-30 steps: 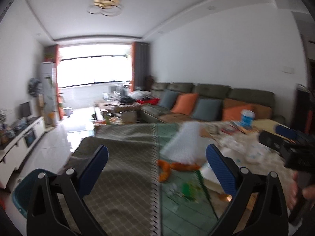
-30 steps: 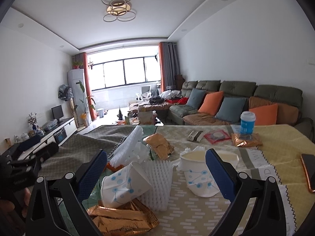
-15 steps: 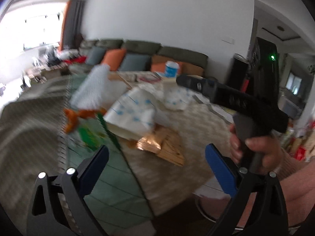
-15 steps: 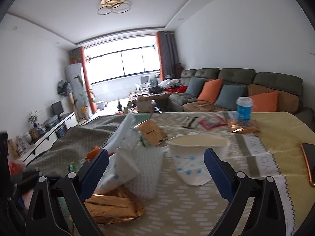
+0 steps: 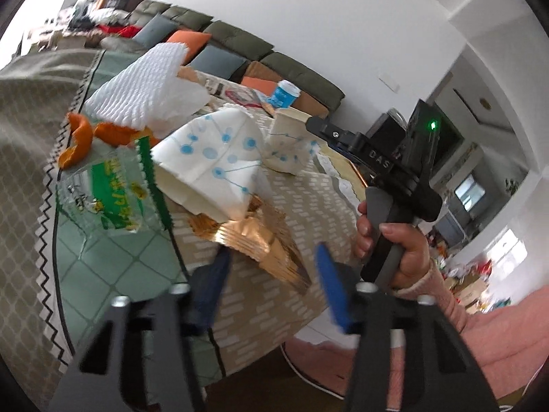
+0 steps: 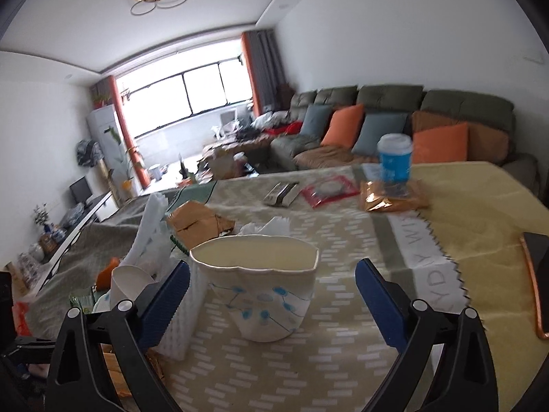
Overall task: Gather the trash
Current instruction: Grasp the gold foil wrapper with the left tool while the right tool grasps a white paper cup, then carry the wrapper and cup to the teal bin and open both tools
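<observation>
So the desk [image 6: 343,360] is basically covered in trash and none of it looks collected yet, so I'd say this is right at the start. No bin shows in either view.

Biggest pile is at the near left corner: white foam netting [image 5: 144,86], then a crushed paper cup [image 5: 212,164] lying on its side on a gold wrapper [image 5: 260,237], a clear green-printed bag [image 5: 109,192] and some orange peel [image 5: 77,140] beside it. A second paper cup [image 6: 257,288] stands upright just right of the pile, rim dented. Farther back there's a brown wrapper [image 6: 197,225], another gold wrapper [image 6: 387,199] under a blue cup [image 6: 394,159], and a red packet [image 6: 329,190].

Right gripper [image 6: 271,295] has its jaws wide apart, either side of the upright cup, not pressing it as far as I can see. Left gripper [image 5: 271,271] is empty, jaws closing, aimed at the gold wrapper's near edge.

Pretty much everything is left to do.
</observation>
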The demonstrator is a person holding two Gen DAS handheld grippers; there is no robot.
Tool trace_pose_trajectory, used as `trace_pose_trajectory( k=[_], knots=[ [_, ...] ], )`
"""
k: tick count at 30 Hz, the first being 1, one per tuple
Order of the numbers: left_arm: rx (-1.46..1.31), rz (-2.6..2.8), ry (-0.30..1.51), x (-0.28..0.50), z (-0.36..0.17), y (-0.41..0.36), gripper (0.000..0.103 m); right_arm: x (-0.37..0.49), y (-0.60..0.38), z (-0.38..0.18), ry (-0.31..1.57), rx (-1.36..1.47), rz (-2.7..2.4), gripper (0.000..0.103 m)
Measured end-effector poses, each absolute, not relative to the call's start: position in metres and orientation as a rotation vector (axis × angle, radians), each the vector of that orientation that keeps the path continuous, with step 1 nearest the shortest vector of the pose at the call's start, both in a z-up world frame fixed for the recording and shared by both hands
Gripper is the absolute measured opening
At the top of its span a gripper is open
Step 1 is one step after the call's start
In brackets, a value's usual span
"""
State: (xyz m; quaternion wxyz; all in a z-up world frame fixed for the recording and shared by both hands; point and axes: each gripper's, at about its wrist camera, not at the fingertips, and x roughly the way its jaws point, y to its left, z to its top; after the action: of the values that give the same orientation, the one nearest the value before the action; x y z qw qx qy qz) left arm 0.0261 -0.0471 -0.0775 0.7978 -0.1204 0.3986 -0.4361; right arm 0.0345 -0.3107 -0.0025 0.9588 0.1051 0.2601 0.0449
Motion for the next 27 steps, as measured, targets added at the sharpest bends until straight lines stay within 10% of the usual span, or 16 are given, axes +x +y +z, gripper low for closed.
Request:
trace_pose_trajectory(
  k=[6,15,24,27],
  knots=[
    [-0.315,-0.91,0.894,0.032,-0.084,-0.038,0.011,0.049,-0.318,-0.013,0.577,0.237,0.167,0.069],
    [-0.276,-0.916,0.845,0.029,-0.069,-0.023,0.008,0.044,-0.314,-0.012,0.576,0.239,0.213,0.026],
    [-0.229,-0.954,0.746,0.014,-0.049,0.004,0.007,0.05,-0.302,-0.01,0.584,0.236,0.26,0.038],
    [-0.234,-0.944,0.721,0.011,-0.044,0.014,0.007,0.052,-0.3,-0.01,0.591,0.229,0.25,0.024]
  ],
)
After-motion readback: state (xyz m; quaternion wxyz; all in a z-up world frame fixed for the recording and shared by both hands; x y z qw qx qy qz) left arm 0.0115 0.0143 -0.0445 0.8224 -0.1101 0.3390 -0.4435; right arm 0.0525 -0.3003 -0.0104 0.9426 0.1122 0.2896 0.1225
